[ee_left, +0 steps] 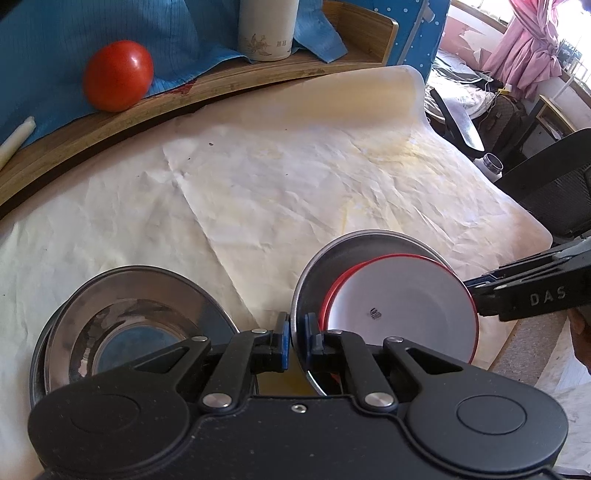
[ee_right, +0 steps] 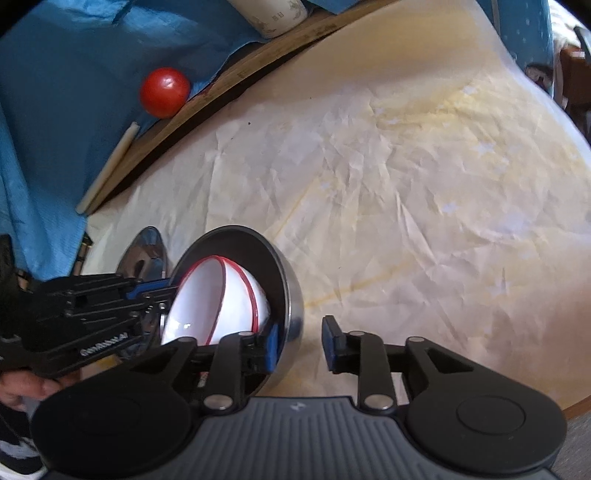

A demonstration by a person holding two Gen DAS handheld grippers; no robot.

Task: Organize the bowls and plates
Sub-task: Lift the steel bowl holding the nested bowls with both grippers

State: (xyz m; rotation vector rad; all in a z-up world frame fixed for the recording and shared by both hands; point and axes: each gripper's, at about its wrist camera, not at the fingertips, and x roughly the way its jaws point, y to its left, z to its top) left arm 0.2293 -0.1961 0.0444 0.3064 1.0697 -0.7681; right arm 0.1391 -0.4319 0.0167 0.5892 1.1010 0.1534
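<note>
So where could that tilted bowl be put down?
The wide white paper beyond the tilted metal bowl, up to the wooden tray, is bare. Near the flat metal plates it's crowded.

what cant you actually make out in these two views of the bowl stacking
- Left wrist view: the near rim of the steel bowl and of the red-rimmed white bowls inside it, hidden by the left gripper.
- Left wrist view: the right gripper, its fingertips behind the white bowls.
- Right wrist view: most of the second steel bowl, hidden by the left gripper's body.
- Both views: the printed mark on the white cup, too small; its top is cut off.
</note>
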